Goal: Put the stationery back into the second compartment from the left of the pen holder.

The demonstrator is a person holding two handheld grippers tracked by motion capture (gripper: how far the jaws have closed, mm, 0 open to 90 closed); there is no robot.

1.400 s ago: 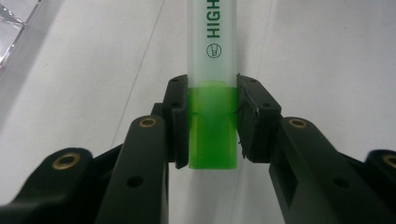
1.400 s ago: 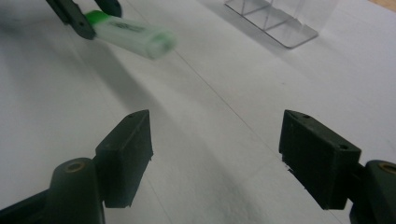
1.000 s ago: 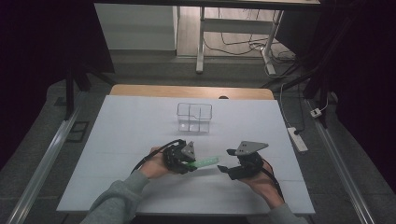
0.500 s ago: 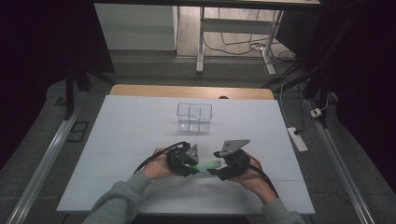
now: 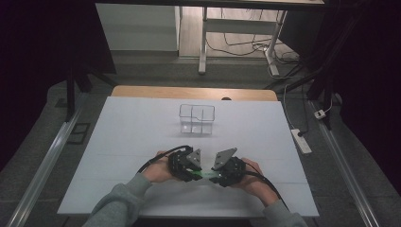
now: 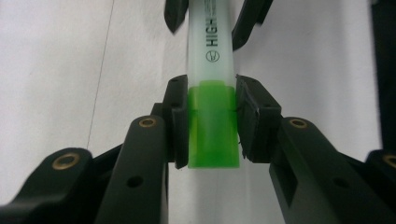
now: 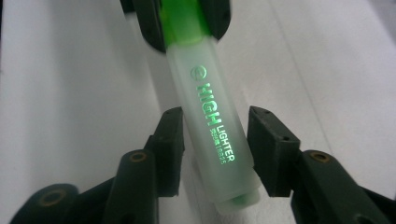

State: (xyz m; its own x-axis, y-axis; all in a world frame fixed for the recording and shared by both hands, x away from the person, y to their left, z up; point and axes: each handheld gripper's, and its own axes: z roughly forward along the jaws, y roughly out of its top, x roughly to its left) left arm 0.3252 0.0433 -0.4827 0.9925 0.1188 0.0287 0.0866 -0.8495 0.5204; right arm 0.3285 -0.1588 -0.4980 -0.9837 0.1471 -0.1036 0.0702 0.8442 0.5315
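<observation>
So over that last second I'd brought my right gripper (image 5: 222, 174) in from out wide until it met my left gripper (image 5: 191, 171) near the front of the bench (image 5: 142, 132). My left fingers (image 6: 250, 116) were clamped on the highlighter's (image 7: 212, 135) green cap (image 6: 212, 126). My right fingers (image 7: 271, 149) straddled the pale barrel, not quite touching. Probably set up to uncap. Both forearms low, angled inward.

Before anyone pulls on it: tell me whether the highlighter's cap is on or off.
On. The green cap sits flush on the highlighter barrel, clamped by the left tool; the right tool brackets the barrel, not yet closed.
</observation>
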